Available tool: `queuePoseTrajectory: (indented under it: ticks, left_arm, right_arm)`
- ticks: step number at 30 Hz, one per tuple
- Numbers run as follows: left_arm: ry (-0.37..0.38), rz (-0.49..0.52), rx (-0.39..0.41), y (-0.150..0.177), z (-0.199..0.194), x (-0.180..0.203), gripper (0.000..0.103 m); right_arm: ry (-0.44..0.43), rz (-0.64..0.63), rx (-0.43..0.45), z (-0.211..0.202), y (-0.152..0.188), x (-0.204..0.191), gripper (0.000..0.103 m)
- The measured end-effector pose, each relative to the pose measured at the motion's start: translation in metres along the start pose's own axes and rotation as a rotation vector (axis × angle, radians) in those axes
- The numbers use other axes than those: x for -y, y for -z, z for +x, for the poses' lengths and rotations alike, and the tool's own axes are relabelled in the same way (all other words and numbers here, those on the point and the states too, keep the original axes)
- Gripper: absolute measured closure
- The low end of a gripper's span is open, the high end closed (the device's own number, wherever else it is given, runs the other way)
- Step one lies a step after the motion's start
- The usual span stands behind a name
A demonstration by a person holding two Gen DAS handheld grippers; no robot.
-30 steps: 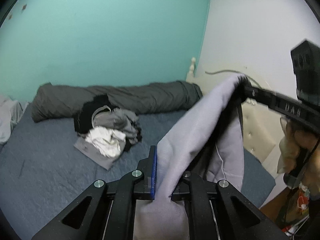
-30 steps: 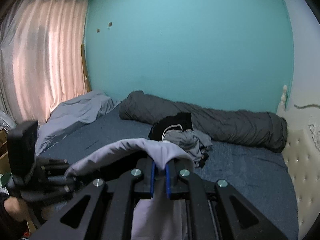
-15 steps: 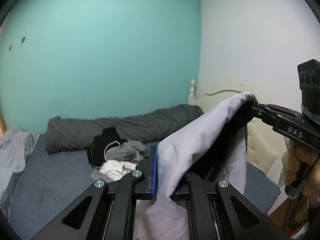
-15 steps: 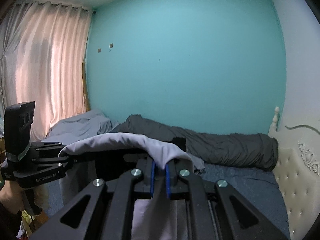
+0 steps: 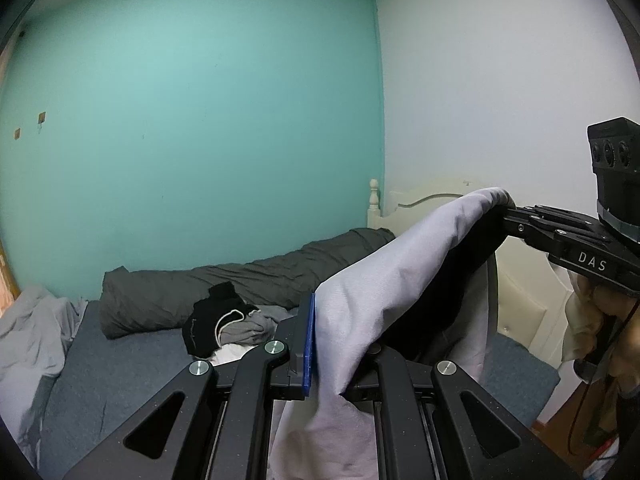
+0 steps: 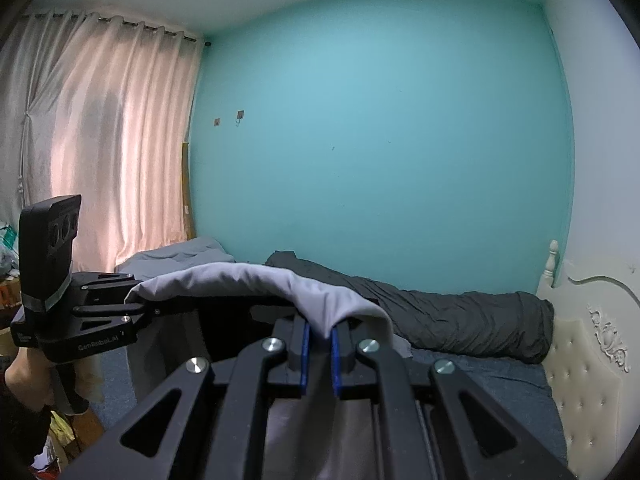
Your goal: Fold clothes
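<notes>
A pale grey garment hangs stretched in the air between my two grippers, above the bed. My left gripper is shut on one upper corner of it, cloth draping over the right finger. My right gripper is shut on the other corner, a fold of the garment pinched between its blue pads. In the left wrist view the right gripper appears at the far right, held by a hand. In the right wrist view the left gripper shows at the left. The garment's lower part hangs out of sight.
A heap of black, grey and white clothes lies on the blue bed. A rolled dark grey duvet lies along the teal wall. A cream headboard stands at the right, pink curtains at the left.
Both grippers have risen with the garment held between them; the bed and the clothes heap have dropped lower in both views, and more wall and ceiling show.
</notes>
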State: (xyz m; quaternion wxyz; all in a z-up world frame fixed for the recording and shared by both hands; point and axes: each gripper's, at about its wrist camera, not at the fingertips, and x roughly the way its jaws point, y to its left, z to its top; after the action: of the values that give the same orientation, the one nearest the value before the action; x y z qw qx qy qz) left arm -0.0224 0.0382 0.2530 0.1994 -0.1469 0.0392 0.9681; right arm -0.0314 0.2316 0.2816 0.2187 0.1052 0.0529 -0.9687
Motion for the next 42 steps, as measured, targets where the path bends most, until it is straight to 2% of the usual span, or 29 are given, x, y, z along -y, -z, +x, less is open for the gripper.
queuePoseTrajectory:
  ticks: [6,12,19,28,35,42]
  left_arm:
    - [0.005,-0.024,-0.063,0.015,0.044,-0.011,0.095]
    - [-0.005,-0.054,-0.181,0.058,0.126,-0.034,0.095]
    - [-0.030,-0.116,-0.297,0.114,0.254,-0.081,0.095]
    - [-0.055,-0.174,-0.428,0.176,0.440,-0.154,0.095]
    - [-0.064,-0.209,-0.551,0.240,0.545,-0.195,0.095]
    - [-0.064,-0.234,-0.655,0.304,0.626,-0.212,0.095]
  right_arm:
    - [-0.006,0.023,-0.076,0.035,0.011,0.009,0.095]
    - [-0.002,0.053,-0.196,0.119,0.051,0.035,0.095]
    - [-0.009,0.094,-0.301,0.243,0.114,0.077,0.095]
    - [0.014,0.148,-0.407,0.407,0.195,0.134,0.095]
    - [0.036,0.143,-0.514,0.515,0.259,0.161,0.095]
    - [0.052,0.177,-0.599,0.585,0.323,0.188,0.095]
